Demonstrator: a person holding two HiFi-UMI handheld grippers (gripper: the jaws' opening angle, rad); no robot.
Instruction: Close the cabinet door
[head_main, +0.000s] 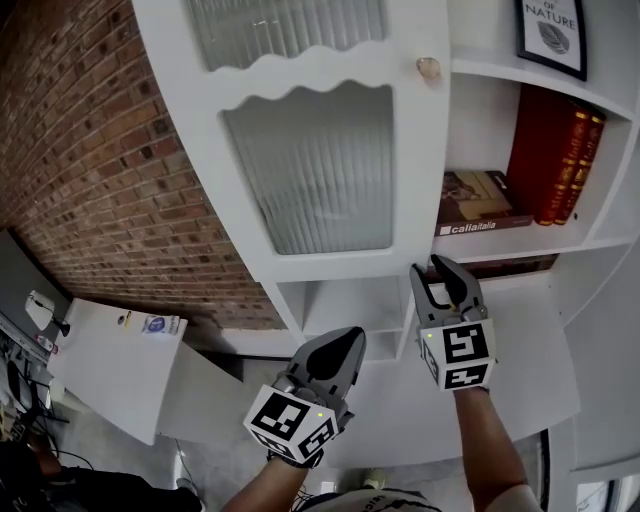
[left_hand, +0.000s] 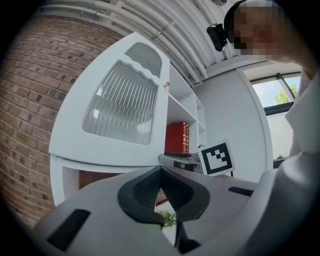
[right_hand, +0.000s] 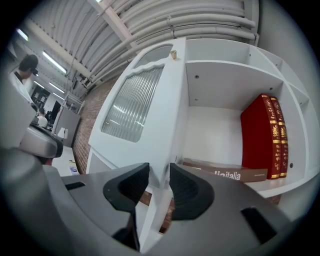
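- Two grippers are up in front of the white cabinet: your left gripper (head_main: 350, 340) hangs low and free, with its jaws pressed together on nothing.
- Your right gripper (head_main: 440, 268) sits at the lower free corner of the cabinet door (head_main: 420, 150). Its jaws are only narrowly apart and closed onto the door's edge, with a pad on each face.
- That door stands swung out from the cabinet, leaving the shelves to its right uncovered. It has a ribbed glass panel (head_main: 315, 165), and a small round knob (head_main: 428, 68) high on its free side.
- On the open shelf (head_main: 600, 243) behind the door, red books (head_main: 555, 150) stand upright against the right wall. A flat brown book (head_main: 475, 200) lies just beside them, and a framed picture (head_main: 552, 30) stands on the shelf above.
- Below the shelves, the cabinet's white ledge (head_main: 520, 350) runs out under your right forearm.
- To your left, a brick wall (head_main: 90, 150) meets the cabinet's side, and a white table (head_main: 110, 370) stands near its foot.
- Overhead, the right gripper view shows a ceiling of pale pipes (right_hand: 150, 30); the left gripper view shows a window (left_hand: 272, 95) on the far side.
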